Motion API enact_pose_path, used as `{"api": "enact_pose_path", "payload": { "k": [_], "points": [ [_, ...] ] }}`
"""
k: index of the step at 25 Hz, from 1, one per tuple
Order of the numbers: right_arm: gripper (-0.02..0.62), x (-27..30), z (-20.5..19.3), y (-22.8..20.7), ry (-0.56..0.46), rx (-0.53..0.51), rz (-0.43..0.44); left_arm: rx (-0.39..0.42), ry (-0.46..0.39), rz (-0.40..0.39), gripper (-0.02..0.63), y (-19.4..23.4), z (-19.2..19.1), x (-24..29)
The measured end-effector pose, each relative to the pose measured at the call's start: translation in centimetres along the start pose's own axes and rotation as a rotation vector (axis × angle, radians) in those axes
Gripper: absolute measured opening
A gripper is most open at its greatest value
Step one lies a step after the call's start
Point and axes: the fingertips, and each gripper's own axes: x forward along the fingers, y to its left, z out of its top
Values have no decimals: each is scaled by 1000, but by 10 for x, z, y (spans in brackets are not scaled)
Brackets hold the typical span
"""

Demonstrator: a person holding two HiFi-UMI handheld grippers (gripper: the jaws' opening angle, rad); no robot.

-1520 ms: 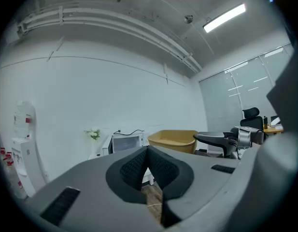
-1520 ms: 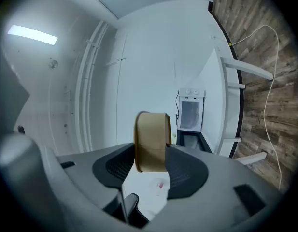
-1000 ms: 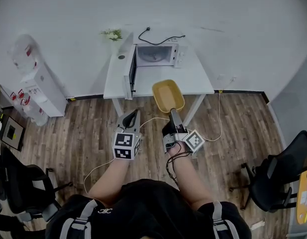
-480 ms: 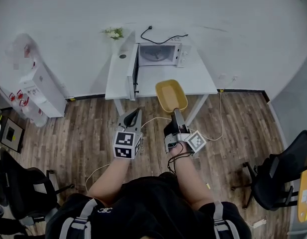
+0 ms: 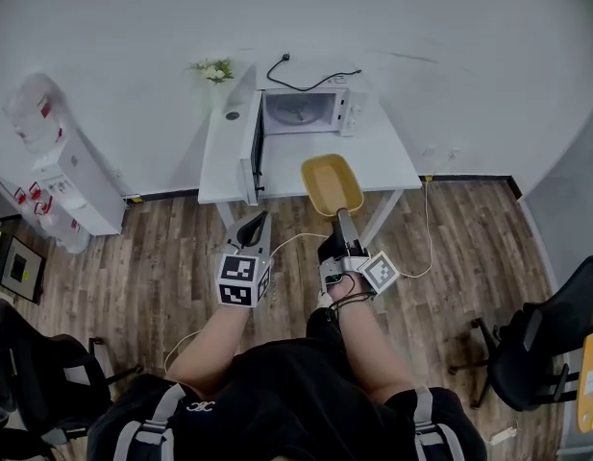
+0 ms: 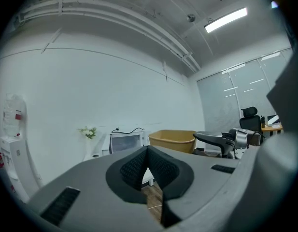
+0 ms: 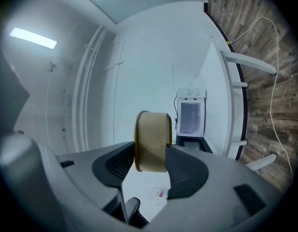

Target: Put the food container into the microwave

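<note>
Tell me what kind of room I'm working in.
Probably an office break corner: a microwave on a white table, a water dispenser by the wall, black office chairs nearby.

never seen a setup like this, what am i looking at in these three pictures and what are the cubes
No robot here: a person holds a two-jaw gripper in each hand, and the marker cubes are part of those grippers. One picture comes from a camera on the person's head, looking down. The other two come from cameras riding on each gripper, looking along its jaws. The right gripper is clamped on the rim of a yellow food container, held up in the air. The left gripper is shut and empty. Ahead stands a white table bearing a microwave with its door open, and small flowers at a back corner.
</note>
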Motion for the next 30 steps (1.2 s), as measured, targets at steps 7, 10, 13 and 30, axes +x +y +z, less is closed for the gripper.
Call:
{"api": "enact_pose_path", "payload": {
  "k": [7,10,13,30],
  "points": [
    [207,67,36,-41,11,24,-3,15,3,-16,3,12,0,79],
    [207,98,60,-64,8,33,-11,23,5,-21,3,17,1,121],
    [207,129,79,-83,16,44,-11,19,12,-17,3,24,0,162],
    [206,313,190,-206,146,137,-103,-44,97,90,3,68,-3,395]
  ]
}}
